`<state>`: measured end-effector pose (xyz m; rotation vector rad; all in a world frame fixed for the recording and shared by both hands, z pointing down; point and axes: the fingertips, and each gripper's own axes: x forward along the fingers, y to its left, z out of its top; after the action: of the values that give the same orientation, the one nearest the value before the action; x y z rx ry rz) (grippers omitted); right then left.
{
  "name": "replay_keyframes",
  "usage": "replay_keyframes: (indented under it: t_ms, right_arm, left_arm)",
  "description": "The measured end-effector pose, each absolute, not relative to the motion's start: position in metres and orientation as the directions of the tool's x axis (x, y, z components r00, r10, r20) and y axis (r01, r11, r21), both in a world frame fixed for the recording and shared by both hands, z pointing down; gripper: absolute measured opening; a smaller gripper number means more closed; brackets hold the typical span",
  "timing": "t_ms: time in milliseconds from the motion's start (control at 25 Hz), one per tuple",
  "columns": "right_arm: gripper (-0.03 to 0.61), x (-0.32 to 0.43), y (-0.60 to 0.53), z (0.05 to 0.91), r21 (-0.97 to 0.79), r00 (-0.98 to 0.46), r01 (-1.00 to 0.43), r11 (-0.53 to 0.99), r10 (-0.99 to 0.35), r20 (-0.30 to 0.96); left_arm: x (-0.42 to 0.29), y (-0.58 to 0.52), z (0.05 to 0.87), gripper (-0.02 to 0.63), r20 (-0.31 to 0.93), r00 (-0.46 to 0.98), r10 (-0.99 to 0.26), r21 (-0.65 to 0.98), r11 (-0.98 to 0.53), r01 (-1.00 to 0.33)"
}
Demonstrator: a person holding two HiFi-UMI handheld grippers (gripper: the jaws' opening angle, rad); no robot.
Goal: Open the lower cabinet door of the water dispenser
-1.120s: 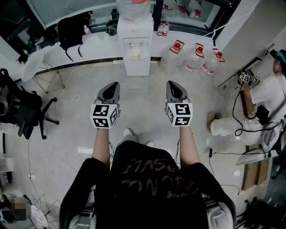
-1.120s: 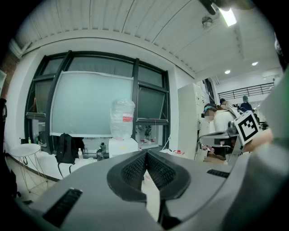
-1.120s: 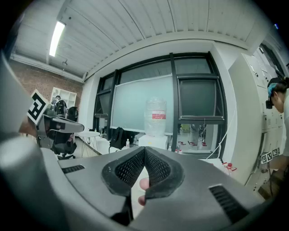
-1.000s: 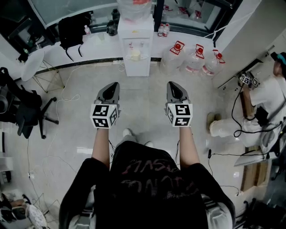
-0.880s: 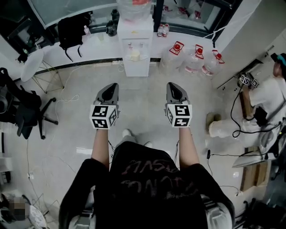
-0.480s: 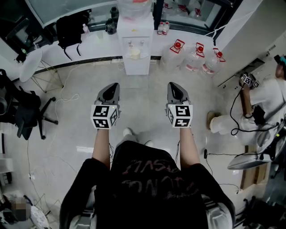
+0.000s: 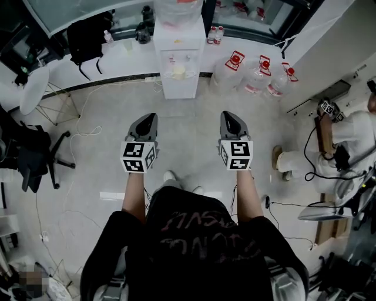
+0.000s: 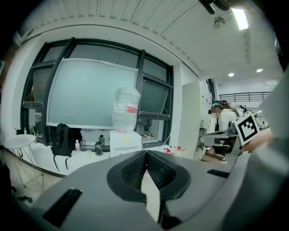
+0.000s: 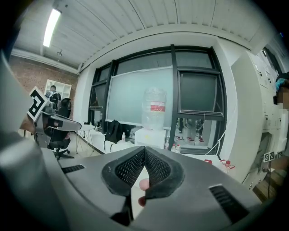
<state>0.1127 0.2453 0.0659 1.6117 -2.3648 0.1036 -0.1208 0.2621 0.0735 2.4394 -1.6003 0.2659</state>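
Observation:
The white water dispenser (image 7: 176, 56) stands against the far counter with a clear bottle (image 7: 176, 9) on top. Its lower cabinet door (image 7: 178, 87) looks closed. My left gripper (image 7: 147, 118) and right gripper (image 7: 230, 116) are held side by side over the floor, well short of the dispenser and pointing toward it. Both are shut with nothing between the pads. In the left gripper view the dispenser (image 8: 125, 140) shows just above the shut left gripper (image 8: 146, 153). In the right gripper view the dispenser (image 9: 151, 136) is likewise far beyond the shut right gripper (image 9: 144, 150).
Three red-capped water jugs (image 7: 254, 75) sit on the floor right of the dispenser. A black backpack (image 7: 87, 36) rests on the counter, with an office chair (image 7: 29, 154) and a round white table (image 7: 32, 88) at left. A person (image 7: 348, 136) crouches at right; cables trail across the floor.
Both grippers have sunk slightly in the head view. The chair and floor have slid back past me, so the dispenser stands a little nearer. The jaws stay shut.

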Motion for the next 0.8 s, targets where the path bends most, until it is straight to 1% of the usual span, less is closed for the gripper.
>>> replay_keyframes:
  t_ms: [440,800]
  right_arm:
    - [0.015,0.069,0.196,0.076,0.101,-0.265,-0.946,0.309,-0.913,0.310]
    - [0.015,0.084,0.150,0.094,0.088,-0.231,-0.958,0.274,-0.914,0.333]
  left_arm:
    - [-0.162,0.200,0.092,0.012,0.307,0.474,-0.825,0.114,-0.463,-0.879]
    - [-0.155,0.155,0.113,0.012,0.342,0.497,-0.797,0.120,-0.488,-0.865]
